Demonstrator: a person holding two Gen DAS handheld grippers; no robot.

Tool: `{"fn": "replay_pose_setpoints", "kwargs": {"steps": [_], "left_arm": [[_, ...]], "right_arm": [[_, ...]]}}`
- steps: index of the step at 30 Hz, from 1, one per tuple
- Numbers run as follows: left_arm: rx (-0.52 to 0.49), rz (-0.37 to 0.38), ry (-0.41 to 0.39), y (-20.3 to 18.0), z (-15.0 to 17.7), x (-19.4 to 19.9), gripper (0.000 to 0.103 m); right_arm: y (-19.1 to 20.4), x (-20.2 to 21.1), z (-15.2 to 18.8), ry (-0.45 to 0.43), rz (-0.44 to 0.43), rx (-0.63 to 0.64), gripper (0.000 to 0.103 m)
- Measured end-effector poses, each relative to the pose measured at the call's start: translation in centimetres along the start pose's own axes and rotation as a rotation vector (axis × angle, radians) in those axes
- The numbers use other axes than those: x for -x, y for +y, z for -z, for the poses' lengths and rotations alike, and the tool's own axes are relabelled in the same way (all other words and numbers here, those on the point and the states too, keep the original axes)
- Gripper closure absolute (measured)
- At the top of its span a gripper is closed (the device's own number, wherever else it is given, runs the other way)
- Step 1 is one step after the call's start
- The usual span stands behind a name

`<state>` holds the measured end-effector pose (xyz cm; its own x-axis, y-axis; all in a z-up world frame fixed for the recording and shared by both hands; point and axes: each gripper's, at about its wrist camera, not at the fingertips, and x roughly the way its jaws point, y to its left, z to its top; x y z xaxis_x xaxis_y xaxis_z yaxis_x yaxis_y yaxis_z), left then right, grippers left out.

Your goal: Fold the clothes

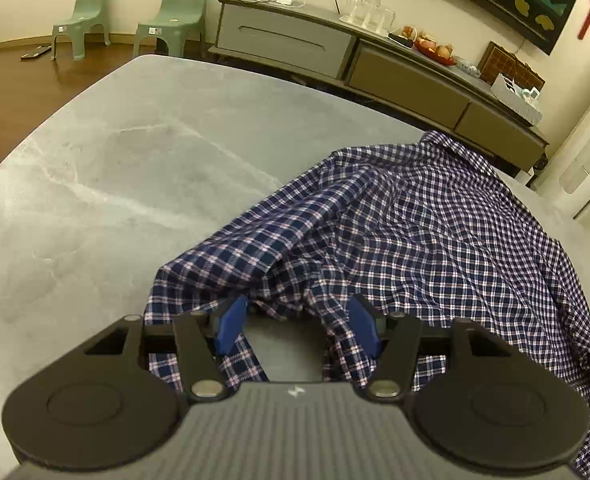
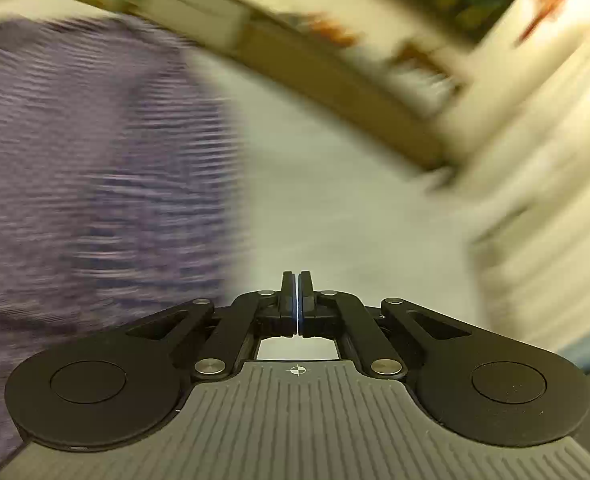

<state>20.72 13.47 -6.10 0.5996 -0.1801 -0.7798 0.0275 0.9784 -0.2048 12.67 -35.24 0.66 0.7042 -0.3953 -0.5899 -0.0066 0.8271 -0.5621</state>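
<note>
A blue and white plaid shirt (image 1: 415, 216) lies crumpled on the grey marble table (image 1: 135, 168), from the centre to the right of the left wrist view. My left gripper (image 1: 295, 320) is open at the shirt's near edge, its blue pads (image 1: 231, 324) resting on the fabric with bare table between them. The right wrist view is badly motion-blurred. There my right gripper (image 2: 297, 300) is shut with nothing between its fingers, and the shirt (image 2: 95, 160) shows as a purple smear on the left, apart from the gripper.
A long grey sideboard (image 1: 335, 52) with glasses, fruit and boxes runs along the wall behind the table. Two green plastic stools (image 1: 171, 16) stand on the wooden floor at the far left. The table's left half (image 1: 75, 220) is bare marble.
</note>
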Motion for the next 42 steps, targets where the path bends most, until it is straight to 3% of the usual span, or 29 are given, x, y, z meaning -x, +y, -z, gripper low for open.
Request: {"fn": "replay_pose_setpoints", "kwargs": {"steps": [2, 3, 5, 6, 7, 10, 13, 18, 20, 21, 22, 23, 27, 29, 32, 33, 34, 35, 36, 37, 39, 41, 42], "left_arm": [[-0.005, -0.001, 0.002, 0.0, 0.1, 0.1, 0.045], [-0.023, -0.002, 0.000, -0.2, -0.6, -0.5, 0.043], [-0.062, -0.004, -0.003, -0.8, -1.9, -1.8, 0.035], [-0.081, -0.005, -0.004, -1.1, -2.6, -2.5, 0.034], [-0.100, -0.006, -0.006, -1.4, -3.2, -3.1, 0.034], [-0.158, -0.010, -0.010, -2.3, -5.3, -5.0, 0.032], [-0.216, -0.013, -0.015, -3.2, -7.3, -6.9, 0.032], [-0.320, -0.015, -0.007, -5.0, -10.2, -10.4, 0.031], [-0.378, -0.052, 0.024, -6.3, -10.4, -12.4, 0.044], [-0.379, -0.055, 0.043, -6.4, -10.7, -13.1, 0.074], [-0.378, -0.058, 0.063, -6.6, -11.0, -13.8, 0.096], [-0.377, -0.060, 0.083, -6.7, -11.4, -14.5, 0.096], [-0.355, -0.030, 0.012, -6.7, -13.3, -13.2, 0.099], [-0.297, -0.018, 0.008, -6.3, -14.6, -13.3, 0.098], [-0.273, -0.122, 0.098, -6.8, -14.7, -16.4, 0.085], [-0.274, -0.156, 0.092, -7.0, -14.4, -16.6, 0.077], [-0.257, -0.163, 0.068, -7.0, -14.1, -16.2, 0.068], [-0.229, -0.142, 0.032, -6.6, -13.9, -15.3, 0.062], [-0.205, -0.115, 0.002, -6.2, -13.9, -14.7, 0.048], [-0.182, -0.087, -0.028, -5.8, -13.9, -14.0, 0.042], [-0.143, -0.057, -0.029, -5.1, -14.5, -14.0, 0.042], [-0.121, -0.026, -0.014, -5.2, -15.0, -14.4, 0.042], [-0.137, -0.003, 0.002, -5.4, -14.8, -14.7, 0.042]], "right_arm": [[-2.6, -2.6, -0.7, 0.075, -0.022, -0.041, 0.101], [-3.4, -3.1, -1.0, 0.081, -0.044, -0.074, 0.095], [-4.7, -3.7, -1.6, 0.085, -0.106, -0.138, 0.068], [-4.7, -3.5, -2.2, 0.065, -0.180, -0.169, 0.043], [-4.5, -3.2, -2.9, 0.042, -0.255, -0.202, 0.031], [-2.7, -3.9, -5.8, -0.010, -0.448, -0.286, 0.020], [0.6, -7.2, -8.8, -0.046, -0.518, -0.323, 0.018], [3.8, -12.6, -11.9, -0.050, -0.522, -0.355, 0.020], [5.4, -15.6, -13.2, -0.014, -0.565, -0.356, 0.048], [6.2, -17.2, -13.7, 0.021, -0.585, -0.352, 0.101], [6.6, -18.6, -14.0, 0.063, -0.593, -0.344, 0.103], [6.6, -19.3, -14.2, 0.071, -0.587, -0.338, 0.103], [3.0, -17.9, -14.6, -0.051, -0.554, -0.359, 0.103], [1.0, -17.2, -15.3, -0.105, -0.463, -0.358, 0.103], [1.1, -20.0, -15.7, -0.028, -0.342, -0.320, 0.103], [1.3, -20.7, -15.5, -0.002, -0.333, -0.325, 0.103], [1.4, -20.8, -14.9, 0.006, -0.363, -0.352, 0.092], [1.4, -21.0, -14.4, 0.013, -0.392, -0.379, 0.089], [1.4, -20.8, -13.7, 0.010, -0.449, -0.416, 0.073], [1.5, -20.4, -12.9, -0.007, -0.535, -0.457, 0.040], [2.4, -19.8, -12.1, -0.023, -0.624, -0.490, 0.017], [3.7, -20.2, -12.0, -0.014, -0.617, -0.468, 0.018], [4.1, -20.4, -12.2, 0.001, -0.623, -0.454, 0.024]]}}
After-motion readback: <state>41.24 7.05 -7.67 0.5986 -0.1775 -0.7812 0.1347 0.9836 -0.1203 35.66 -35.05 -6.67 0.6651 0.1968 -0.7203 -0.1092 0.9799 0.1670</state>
